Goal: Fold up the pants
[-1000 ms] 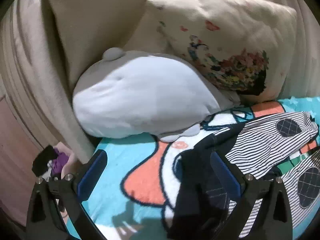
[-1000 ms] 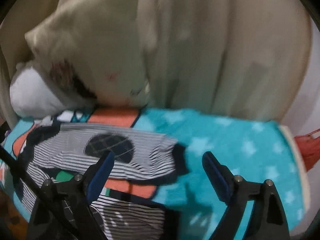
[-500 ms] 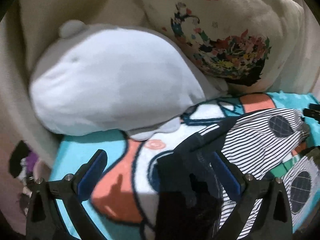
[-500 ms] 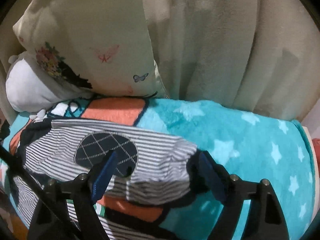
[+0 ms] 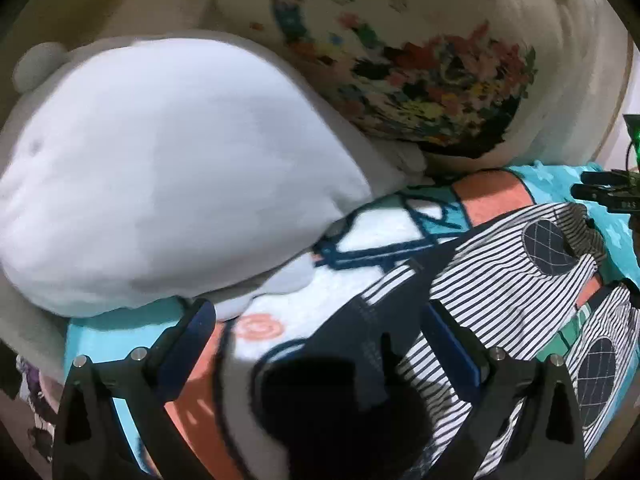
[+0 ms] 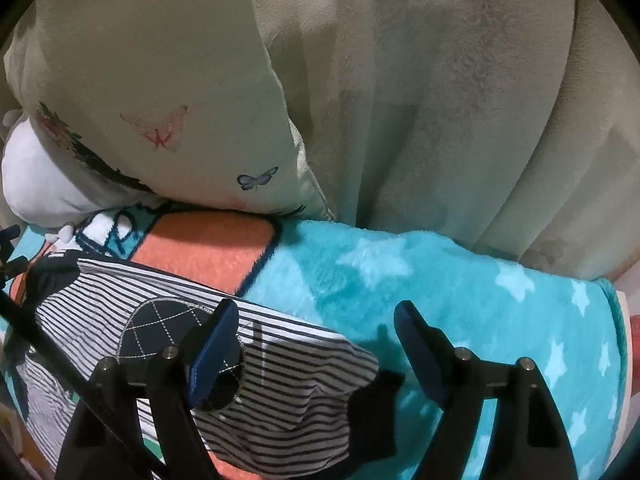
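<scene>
Striped pants [image 6: 168,344], flat on fleece blanket [image 6: 460,292]. Left gripper [image 5: 320,344] wide over waistband; right gripper [image 6: 316,344] wide over cuff. Risk: pinching blanket pile too (soft, thick).

Plush toy [image 5: 160,168], pale grey-white, rounded, small ear nub at 10 o'clock; lay on the blanket's far end, touching the cushion. Cushion [image 5: 420,68], cream, floral print with butterflies; propped at 1 o'clock behind the plush. Blanket [image 6: 460,300], fleece, turquoise with pale stars, coral and white cartoon panel at 9 o'clock. Curtain [image 6: 460,100], cream, hung in folds at 12 o'clock.
</scene>
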